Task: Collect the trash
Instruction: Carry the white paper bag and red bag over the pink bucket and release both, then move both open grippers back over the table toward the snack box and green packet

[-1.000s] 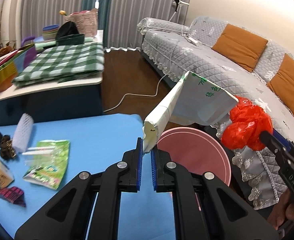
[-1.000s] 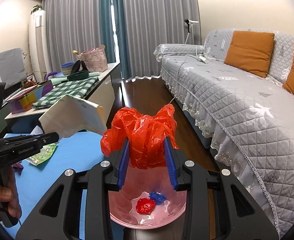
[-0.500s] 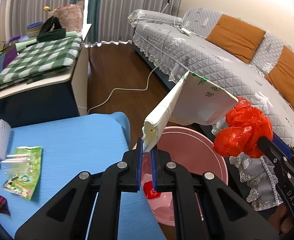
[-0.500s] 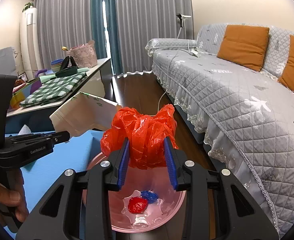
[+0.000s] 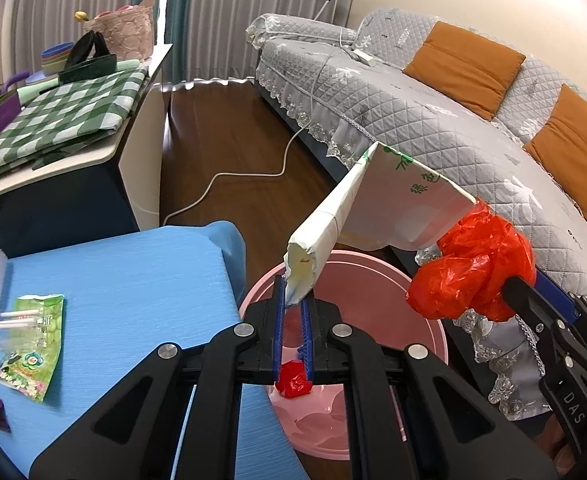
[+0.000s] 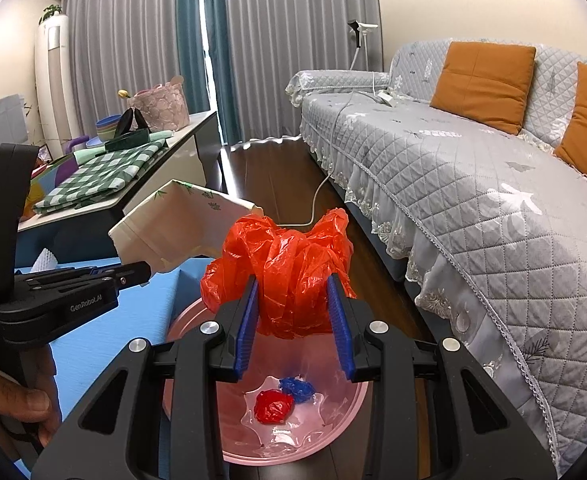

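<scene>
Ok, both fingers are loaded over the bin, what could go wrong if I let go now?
1. The white paper packet is pinched only at one corner by the left gripper and juts out past the pink bin toward the sofa; it could tip outside the rim.
2. The red plastic bag in the right gripper is light and may cling or drift.
3. The two items nearly touch and might snag.

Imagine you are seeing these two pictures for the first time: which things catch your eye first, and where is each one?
The crumpled red plastic bag stands out first, clamped in the right gripper above the pink bin. Beside it, the left gripper pinches a flattened white paper carton by one corner, also over the bin. Small red and blue wads already lie on the bin's floor.
</scene>
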Tool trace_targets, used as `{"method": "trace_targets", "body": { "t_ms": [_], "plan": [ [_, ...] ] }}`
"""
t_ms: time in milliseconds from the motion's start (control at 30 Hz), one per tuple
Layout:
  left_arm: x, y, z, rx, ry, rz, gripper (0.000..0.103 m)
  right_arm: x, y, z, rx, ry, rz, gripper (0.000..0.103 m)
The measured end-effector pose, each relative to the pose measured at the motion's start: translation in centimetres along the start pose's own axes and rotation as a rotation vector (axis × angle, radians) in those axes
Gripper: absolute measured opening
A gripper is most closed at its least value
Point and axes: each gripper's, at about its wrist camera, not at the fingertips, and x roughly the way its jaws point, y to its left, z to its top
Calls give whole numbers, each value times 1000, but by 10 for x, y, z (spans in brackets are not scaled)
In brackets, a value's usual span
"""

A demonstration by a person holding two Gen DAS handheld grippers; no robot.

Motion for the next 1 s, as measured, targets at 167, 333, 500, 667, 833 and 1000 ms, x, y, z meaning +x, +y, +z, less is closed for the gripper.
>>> {"method": "trace_targets", "body": {
  "t_ms": [167, 333, 500, 667, 833, 1000],
  "plan": [
    [1, 1, 0, -7, 19, -9, 21, 8, -2, -3, 1, 34, -13, 53],
    [-7, 7, -3, -31, -1, 17, 34, 10, -6, -6, 12, 37, -23, 57],
    [-21, 16, -5, -33, -12, 29, 34, 9, -4, -4, 15, 24, -19, 58],
    [-44, 33, -8, -32, -35, 44, 34, 0, 6, 0, 15, -27, 0, 58],
    [-75, 56, -13, -41, -70, 69, 34, -6, 23, 4, -2, -34, 30, 57],
    [-100, 81, -21, -69, -93, 86, 34, -9, 48, 3, -35, -21, 61, 57]
  ]
}}
